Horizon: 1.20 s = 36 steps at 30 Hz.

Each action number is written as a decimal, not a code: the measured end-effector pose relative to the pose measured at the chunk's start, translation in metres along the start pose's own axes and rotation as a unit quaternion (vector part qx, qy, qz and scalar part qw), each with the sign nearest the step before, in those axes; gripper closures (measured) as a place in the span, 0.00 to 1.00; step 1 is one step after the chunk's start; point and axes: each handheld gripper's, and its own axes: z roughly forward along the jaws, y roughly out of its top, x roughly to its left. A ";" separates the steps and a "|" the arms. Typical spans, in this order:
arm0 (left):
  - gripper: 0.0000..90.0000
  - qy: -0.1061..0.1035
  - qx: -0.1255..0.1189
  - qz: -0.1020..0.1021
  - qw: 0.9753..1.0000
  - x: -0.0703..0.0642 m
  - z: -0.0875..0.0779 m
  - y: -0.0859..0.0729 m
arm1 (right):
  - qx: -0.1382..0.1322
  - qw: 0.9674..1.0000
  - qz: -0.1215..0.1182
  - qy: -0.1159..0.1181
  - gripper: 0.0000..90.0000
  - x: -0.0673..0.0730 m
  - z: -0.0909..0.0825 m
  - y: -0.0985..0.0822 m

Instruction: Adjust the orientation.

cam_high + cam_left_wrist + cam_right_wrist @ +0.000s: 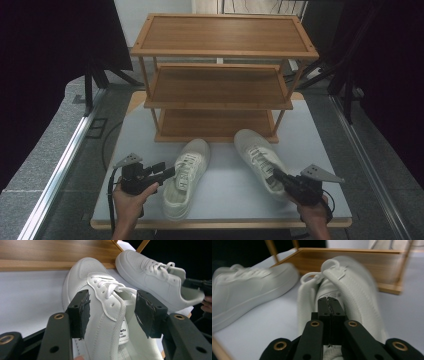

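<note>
Right gripper point(278, 175) is clamped on the heel collar of the right shoe point(259, 159); its own view shows the jaws pressed together with a thin strip of white lining pinched between the pads. That grip at the back rim looks chosen to let the shoe be dragged or lifted without crushing the upper. The shoe lies on the white table point(225, 200) at about 4 o'clock from the centre of the board, toe pointing toward 11 o'clock and close to the bottom tier of the wooden shoe rack point(215, 85).

Left gripper point(170, 172) stands with jaws spread wide. In its own view the two pads point(80, 312) sit either side of the left shoe point(186, 175) at the collar, apart from the leather, with nothing pressed. This reads as a lined-up approach, not yet a hold. The left shoe lies at about 7 o'clock, toe toward 1 o'clock, also near the rack's lowest shelf.

All three shelves are bare, and both toes face the rack, which suggests the pair is meant to go onto a tier, heel-held and toe first. Judged stage: one shoe secured, the other awaiting closure.
</note>
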 end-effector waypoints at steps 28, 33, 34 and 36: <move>0.51 0.005 0.008 0.000 1.000 -0.001 0.003 -0.002 | 0.020 0.996 0.049 -0.071 0.98 -0.063 -0.012 -0.015; 0.51 0.005 0.007 -0.001 1.000 -0.001 0.002 -0.002 | 0.026 0.996 0.048 -0.072 1.00 -0.059 -0.013 -0.018; 0.51 0.005 0.005 -0.001 1.000 0.000 0.001 -0.001 | 0.028 0.996 0.038 -0.081 1.00 -0.054 -0.016 -0.019; 0.51 0.005 0.004 -0.002 1.000 0.000 0.001 -0.001 | 0.034 0.996 0.036 -0.081 1.00 -0.050 -0.018 -0.021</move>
